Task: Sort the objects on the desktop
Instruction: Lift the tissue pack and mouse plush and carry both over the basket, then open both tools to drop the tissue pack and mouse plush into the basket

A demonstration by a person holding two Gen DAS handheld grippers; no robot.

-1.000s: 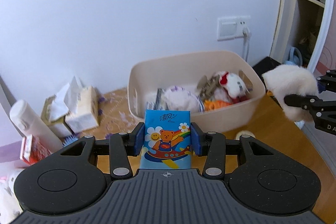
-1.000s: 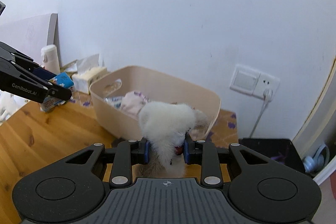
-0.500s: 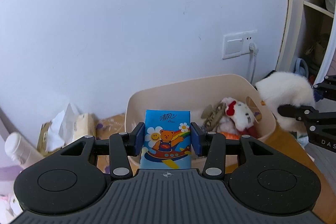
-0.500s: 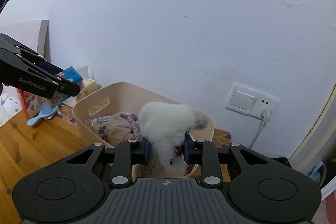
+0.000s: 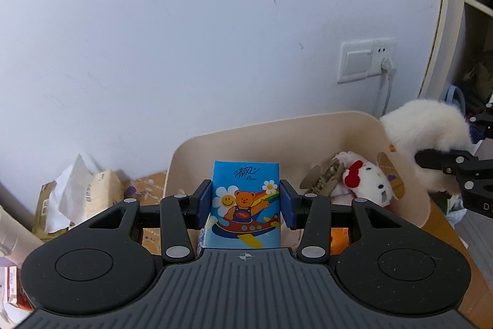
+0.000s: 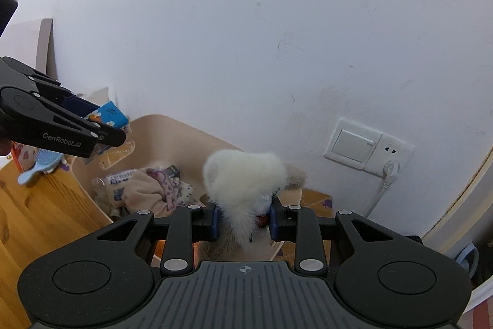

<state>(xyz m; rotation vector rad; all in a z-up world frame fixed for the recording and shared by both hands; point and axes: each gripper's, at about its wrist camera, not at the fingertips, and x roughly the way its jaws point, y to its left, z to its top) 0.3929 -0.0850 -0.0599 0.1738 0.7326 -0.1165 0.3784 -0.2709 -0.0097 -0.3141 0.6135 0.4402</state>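
both grippers have risen over the bin (image 5: 406, 205), left gripper (image 5: 245, 204) clamping the tissue pack (image 5: 246, 205), right gripper (image 6: 243, 219) the white plush (image 6: 243, 178), neither dropped yet.

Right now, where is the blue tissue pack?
The blue tissue pack is clamped upright in the left gripper, in front of the beige bin.

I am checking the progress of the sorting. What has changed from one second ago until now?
Both tools rose and moved forward over the beige bin. The left tool carried the blue tissue pack up from in front of the bin; the right tool brought the white fluffy toy over the bin's right side. Nothing was released: both grips are unchanged, and the toys in the bin lie as before.
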